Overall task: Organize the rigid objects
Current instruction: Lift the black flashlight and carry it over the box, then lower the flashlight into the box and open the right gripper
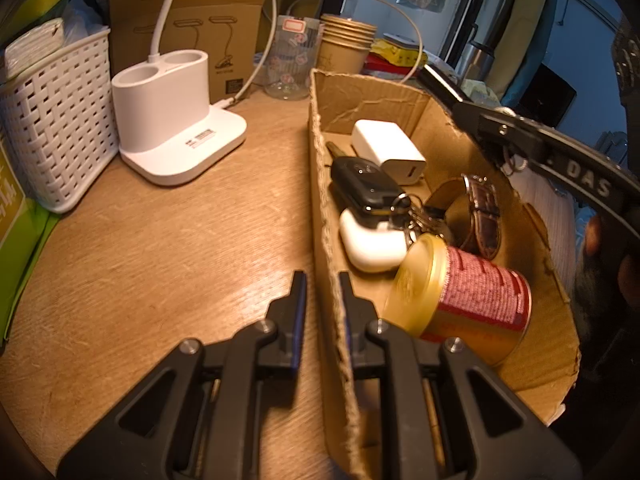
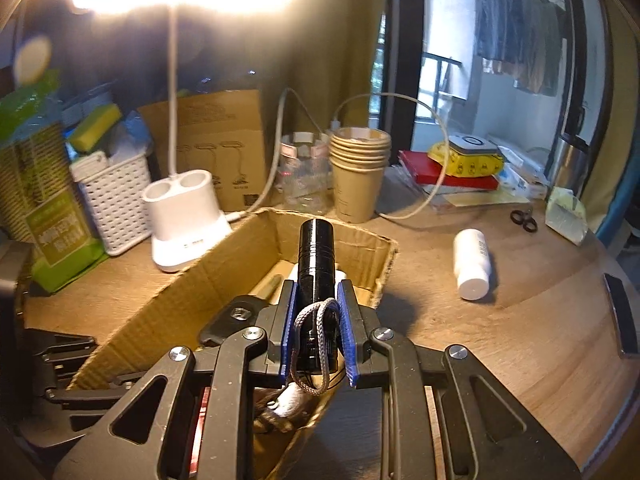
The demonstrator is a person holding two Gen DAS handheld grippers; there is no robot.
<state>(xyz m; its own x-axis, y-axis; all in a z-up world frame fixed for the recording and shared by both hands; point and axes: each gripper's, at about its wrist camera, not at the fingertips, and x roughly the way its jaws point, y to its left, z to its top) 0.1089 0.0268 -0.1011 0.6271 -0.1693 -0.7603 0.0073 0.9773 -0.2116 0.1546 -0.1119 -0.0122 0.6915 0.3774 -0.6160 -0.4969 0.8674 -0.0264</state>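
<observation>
My left gripper point(image 1: 322, 284) is shut on the near wall of an open cardboard box point(image 1: 320, 184), one finger inside and one outside. In the box lie a white charger point(image 1: 387, 150), a black car key point(image 1: 366, 188) with a key ring, a white earbud case point(image 1: 370, 242), a brown watch point(image 1: 482, 216) and a red and gold can point(image 1: 464, 300) on its side. My right gripper point(image 2: 318, 300) is shut on a black flashlight point(image 2: 316, 256) with a grey cord loop, held above the box point(image 2: 224, 276). The right gripper's arm point(image 1: 540, 148) shows at the box's far side.
On the wooden desk point(image 1: 160, 240) stand a white lamp base point(image 1: 172, 116), a white woven basket point(image 1: 56, 128), stacked paper cups point(image 2: 358, 172) and a clear jar point(image 2: 302, 176). A white bottle point(image 2: 472, 264) lies right of the box, near small black scissors point(image 2: 524, 220) and stacked books point(image 2: 444, 170).
</observation>
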